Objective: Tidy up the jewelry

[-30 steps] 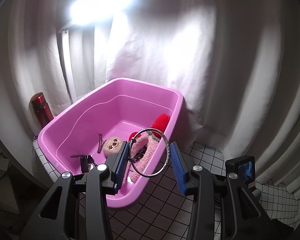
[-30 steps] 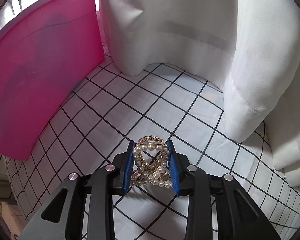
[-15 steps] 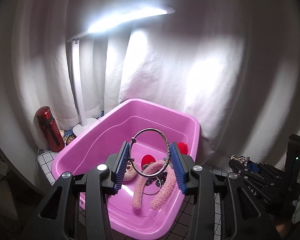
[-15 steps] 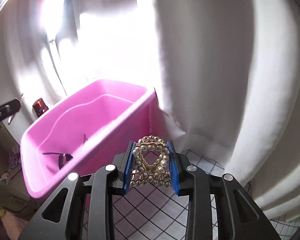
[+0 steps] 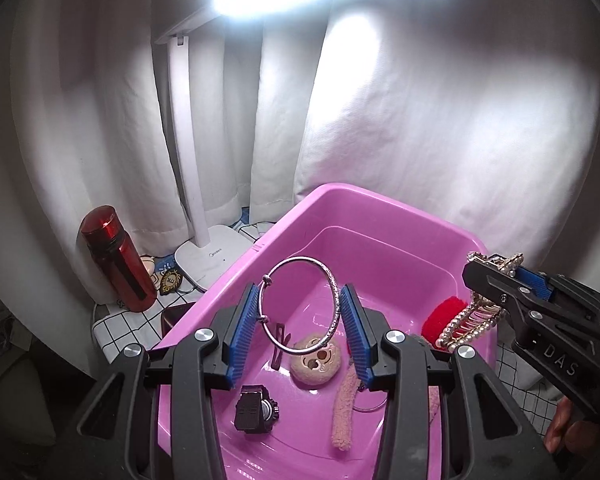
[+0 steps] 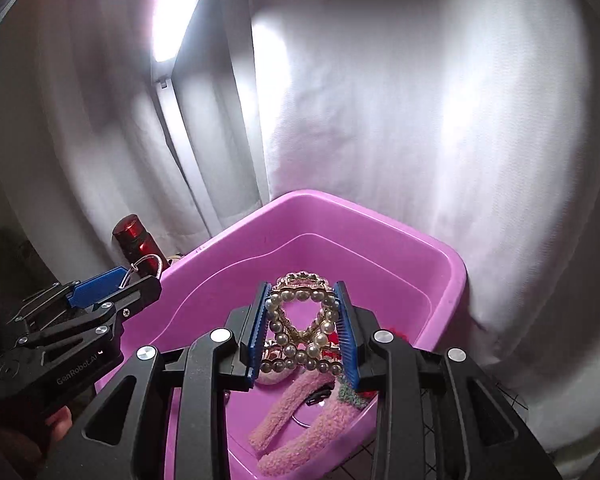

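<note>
My left gripper [image 5: 302, 330] is shut on a silver bangle [image 5: 328, 280] and holds it upright above the pink tub [image 5: 364, 208]. My right gripper [image 6: 304, 332] is shut on a pearl hair claw [image 6: 302, 320] and holds it over the tub's [image 6: 340, 216] near right side. The right gripper with the claw [image 5: 466, 322] also shows at the right of the left wrist view. The left gripper with the bangle [image 6: 145, 266] shows at the left of the right wrist view. In the tub lie a fuzzy pink headband [image 5: 344, 412], a plush face clip [image 5: 314, 360], a black watch [image 5: 255, 408] and a red scrunchie [image 5: 440, 314].
A red bottle [image 5: 117, 260] and a white desk lamp's base [image 5: 211, 256] stand left of the tub on the checked cloth [image 5: 115, 322]. White curtains [image 5: 420, 120] hang close behind. A dark phone-like thing [image 5: 173, 314] lies by the tub's left rim.
Both grippers rose and moved over the tub, each keeping its item. The right gripper swung from the checked tabletop to above the tub's right side.
</note>
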A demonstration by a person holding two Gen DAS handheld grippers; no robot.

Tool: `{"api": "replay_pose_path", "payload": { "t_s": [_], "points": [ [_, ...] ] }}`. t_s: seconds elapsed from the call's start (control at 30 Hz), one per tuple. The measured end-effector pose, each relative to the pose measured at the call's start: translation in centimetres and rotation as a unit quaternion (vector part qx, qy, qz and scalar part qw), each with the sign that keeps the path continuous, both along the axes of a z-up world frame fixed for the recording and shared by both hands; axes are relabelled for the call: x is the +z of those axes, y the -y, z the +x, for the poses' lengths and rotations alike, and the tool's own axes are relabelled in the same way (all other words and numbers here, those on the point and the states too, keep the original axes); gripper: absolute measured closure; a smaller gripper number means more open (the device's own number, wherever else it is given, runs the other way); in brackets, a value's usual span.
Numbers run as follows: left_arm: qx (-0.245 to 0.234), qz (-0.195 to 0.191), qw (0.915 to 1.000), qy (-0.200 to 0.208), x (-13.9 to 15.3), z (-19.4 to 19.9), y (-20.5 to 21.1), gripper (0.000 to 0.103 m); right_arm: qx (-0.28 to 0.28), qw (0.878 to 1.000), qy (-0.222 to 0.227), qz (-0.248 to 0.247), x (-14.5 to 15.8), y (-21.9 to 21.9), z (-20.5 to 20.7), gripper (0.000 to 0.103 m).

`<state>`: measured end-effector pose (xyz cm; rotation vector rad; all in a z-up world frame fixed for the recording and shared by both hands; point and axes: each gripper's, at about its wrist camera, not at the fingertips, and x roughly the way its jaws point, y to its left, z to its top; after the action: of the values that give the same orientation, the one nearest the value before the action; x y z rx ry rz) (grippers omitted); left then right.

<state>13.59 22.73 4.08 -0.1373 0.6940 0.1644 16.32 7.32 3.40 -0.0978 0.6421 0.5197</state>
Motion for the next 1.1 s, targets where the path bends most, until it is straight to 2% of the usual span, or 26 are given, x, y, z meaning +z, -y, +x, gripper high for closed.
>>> {"api": "replay_pose_path", "payload": {
  "t_s": [0.2, 0.43, 0.47, 0.5, 0.53, 0.57, 0.67, 0.9, 1.1],
  "points": [
    [0.008, -0.008, 0.9990, -0.044, -2.6, 1.9, -1.1, 0.062, -0.006, 0.999, -0.044, -0.022, -2.9, -2.2, 2.5, 0.072],
    [0.010, -0.006, 0.9973, -0.072, -4.0, 2.7, -1.4, 0.060, -0.028, 0.996, -0.080, -0.038, -4.8, -2.4, 3.6, 0.071],
    [0.011, -0.003, 0.9969, -0.077, -4.1, 2.8, -1.4, 0.049, -0.033, 0.996, -0.078, -0.039, -4.7, -2.3, 3.6, 0.066],
    [0.014, -0.001, 0.9966, -0.081, -4.2, 2.8, -1.5, 0.036, -0.038, 0.996, -0.073, -0.037, -4.5, -2.2, 3.5, 0.050],
    [0.017, 0.001, 0.9968, -0.078, -4.1, 2.6, -1.5, 0.014, -0.040, 0.997, -0.064, -0.032, -4.2, -2.1, 3.3, 0.041],
    [0.024, 0.004, 0.9973, -0.069, -3.9, 2.3, -1.6, 0.011, -0.044, 0.997, -0.056, -0.029, -3.9, -2.0, 3.1, 0.041],
    [0.021, 0.016, 0.9976, -0.064, -3.2, 1.9, -1.4, 0.007, -0.048, 0.997, -0.048, -0.028, -3.1, -1.7, 2.7, 0.041],
    [0.020, 0.030, 0.9970, -0.068, -2.6, 1.2, -0.9, 0.007, -0.069, 0.996, -0.036, -0.037, -2.8, -0.8, 0.9, 0.039],
    [0.025, 0.026, 0.9972, -0.065, -2.0, 0.4, -0.6, 0.007, -0.086, 0.995, -0.032, -0.040, -3.0, 0.0, -0.7, 0.039]
  ]
}}
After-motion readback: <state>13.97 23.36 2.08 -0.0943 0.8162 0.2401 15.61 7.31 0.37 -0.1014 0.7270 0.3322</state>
